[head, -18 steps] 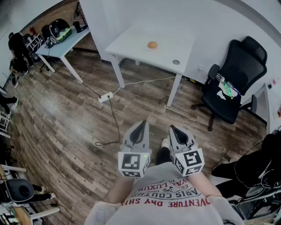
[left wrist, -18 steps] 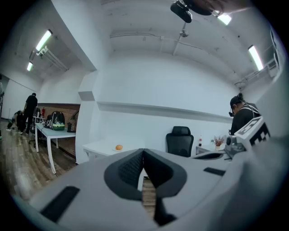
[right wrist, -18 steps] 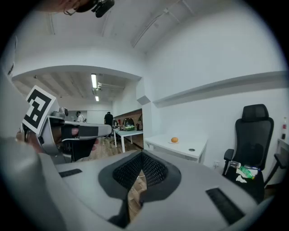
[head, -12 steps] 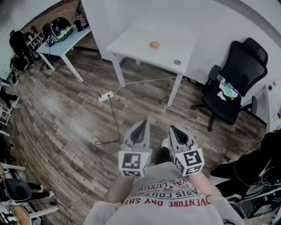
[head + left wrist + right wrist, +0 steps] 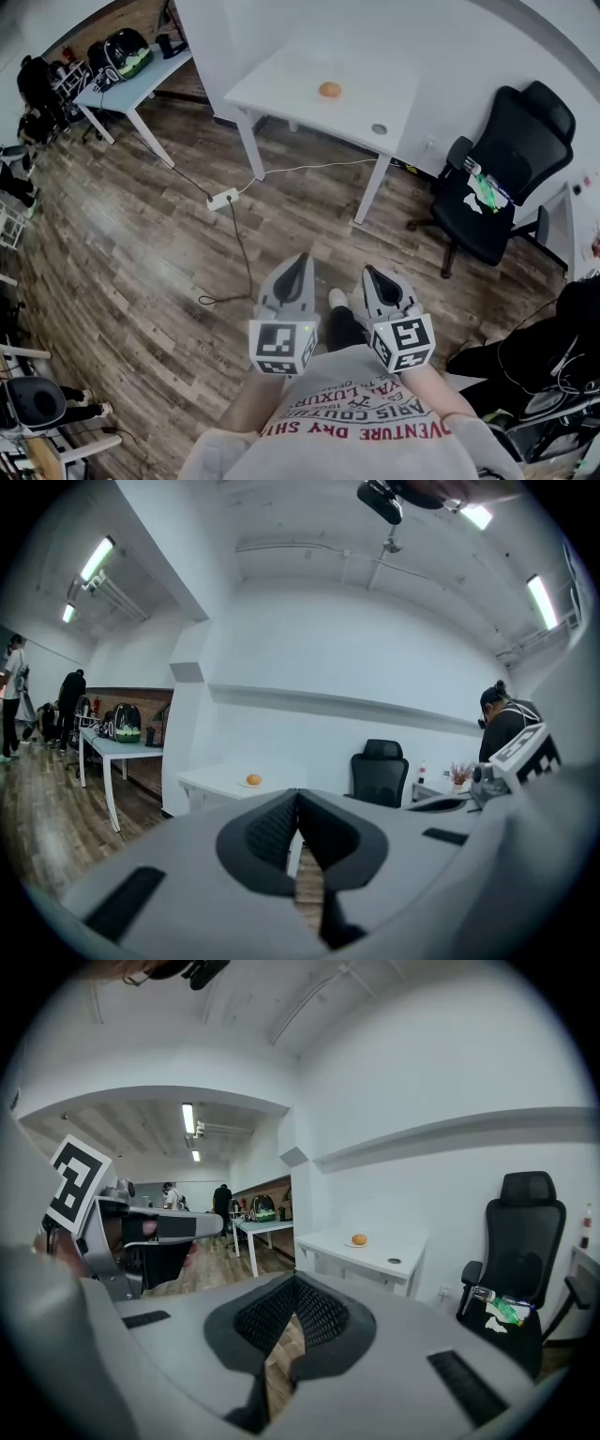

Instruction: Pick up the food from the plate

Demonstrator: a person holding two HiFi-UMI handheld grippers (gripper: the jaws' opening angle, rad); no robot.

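Note:
An orange round piece of food (image 5: 329,90) lies on a small white plate on the white table (image 5: 281,84) far ahead across the room. It shows tiny in the left gripper view (image 5: 253,780) and in the right gripper view (image 5: 359,1239). My left gripper (image 5: 302,260) and right gripper (image 5: 367,272) are held close to my chest, side by side, well short of the table. Both are shut with nothing between the jaws.
A black office chair (image 5: 502,178) with green items on its seat stands right of the table. A power strip (image 5: 223,200) and cable lie on the wooden floor. A second table (image 5: 131,80) with bags is at far left, with people nearby. A small round object (image 5: 379,129) lies on the white table.
The view has shifted slightly forward toward the white table. Both grippers stay in the same pose, shut.

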